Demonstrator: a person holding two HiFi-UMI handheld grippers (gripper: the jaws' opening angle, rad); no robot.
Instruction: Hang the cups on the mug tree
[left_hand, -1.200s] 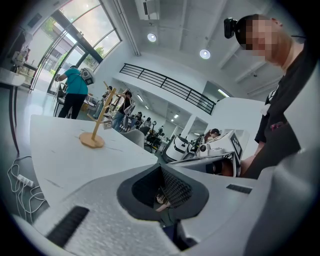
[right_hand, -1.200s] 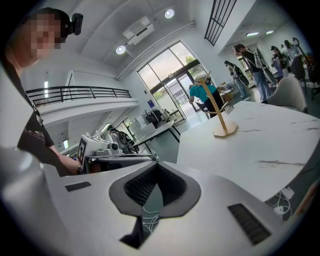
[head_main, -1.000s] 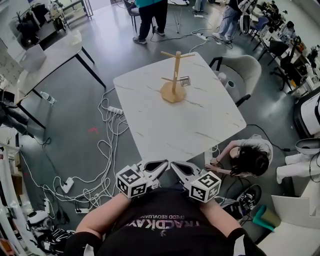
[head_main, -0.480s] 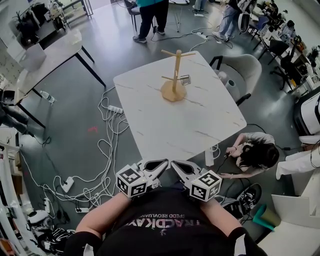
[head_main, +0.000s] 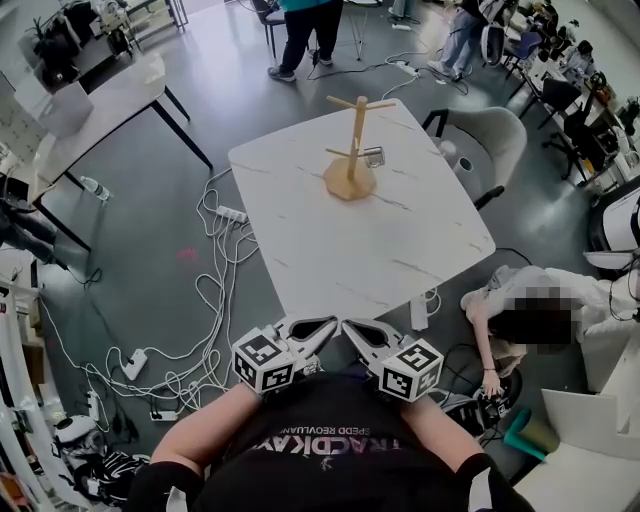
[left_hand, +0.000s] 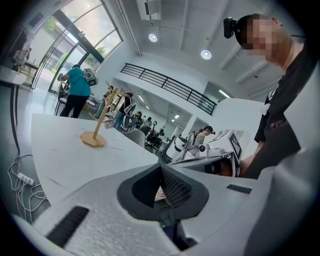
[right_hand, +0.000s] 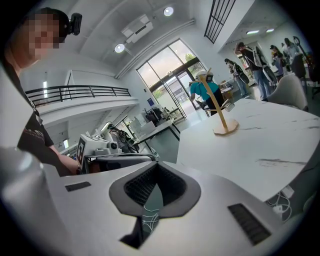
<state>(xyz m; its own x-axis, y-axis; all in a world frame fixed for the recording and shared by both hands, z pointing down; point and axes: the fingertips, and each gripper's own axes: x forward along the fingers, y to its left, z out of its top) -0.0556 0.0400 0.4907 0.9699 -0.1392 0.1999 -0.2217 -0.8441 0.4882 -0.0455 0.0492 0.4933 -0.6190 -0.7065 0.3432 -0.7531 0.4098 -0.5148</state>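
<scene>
Currently the wooden mug tree with round base (head_main: 351, 152) (left_hand: 99, 123) (right_hand: 220, 113) stands upright near the far corner of the white marble-pattern bench (head_main: 370, 245). A small grey-clear cup (head_main: 372, 157) sits at the tip of its lower right peg. The rest of the bench surface carries nothing. The left gripper (head_main: 322, 326) (left_hand: 161, 169) and the right gripper (head_main: 353, 330) (right_hand: 158, 169) are held side by side at the person's chest, just short of the near corner of the bench and well apart from the mug tree. Both pairs of jaws are together at the tips with nothing between them. White cables (head_main: 215, 300) lie on the floor beside the left edge of the bench.
</scene>
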